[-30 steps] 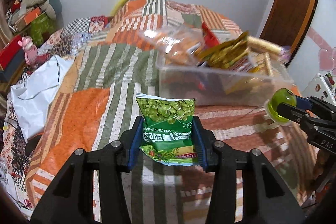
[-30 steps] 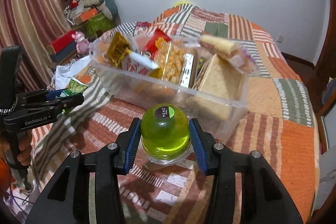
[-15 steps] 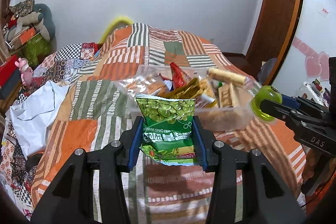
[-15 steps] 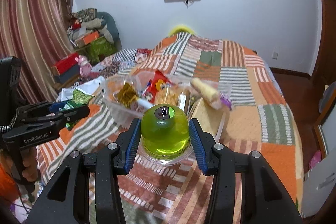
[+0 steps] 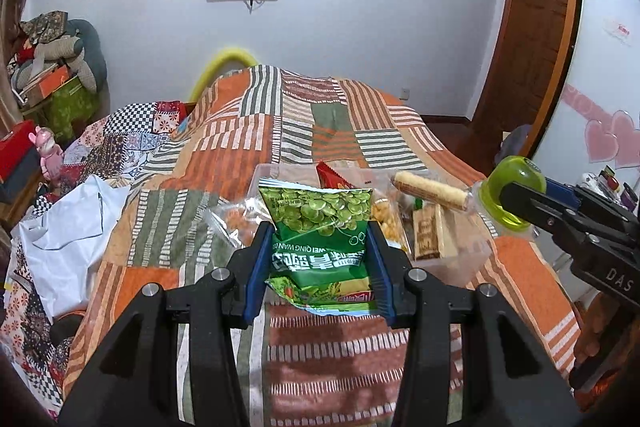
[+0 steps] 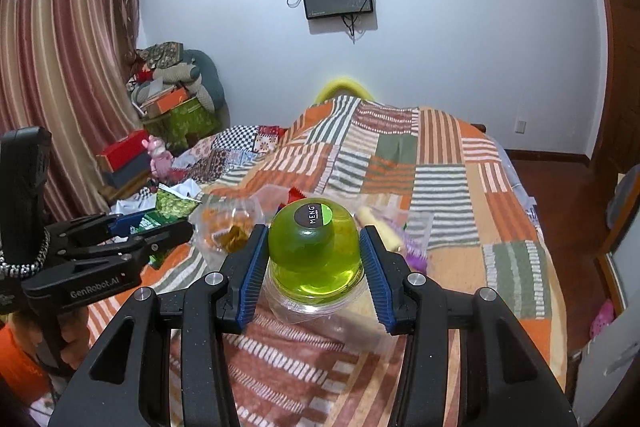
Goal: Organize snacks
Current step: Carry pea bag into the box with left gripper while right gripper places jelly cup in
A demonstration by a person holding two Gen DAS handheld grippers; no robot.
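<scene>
My left gripper is shut on a green pea snack bag, held above the striped bedspread. My right gripper is shut on a green jelly cup with a dark round label on top. Each view shows the other gripper: the right one with the jelly cup at the right edge of the left wrist view, the left one with the pea bag at the left of the right wrist view. Beyond and below both stands a clear plastic bin full of snacks, partly hidden by the held items.
The bin holds a wafer roll, a red packet and a bag of orange crackers. A white plastic bag lies at the bed's left edge. Boxes and a pink toy pile at the far left. A person's hand grips the left handle.
Both grippers have risen with their snacks and tilted up, so the bin now sits lower and smaller in both views and the wall screens have come into sight.
</scene>
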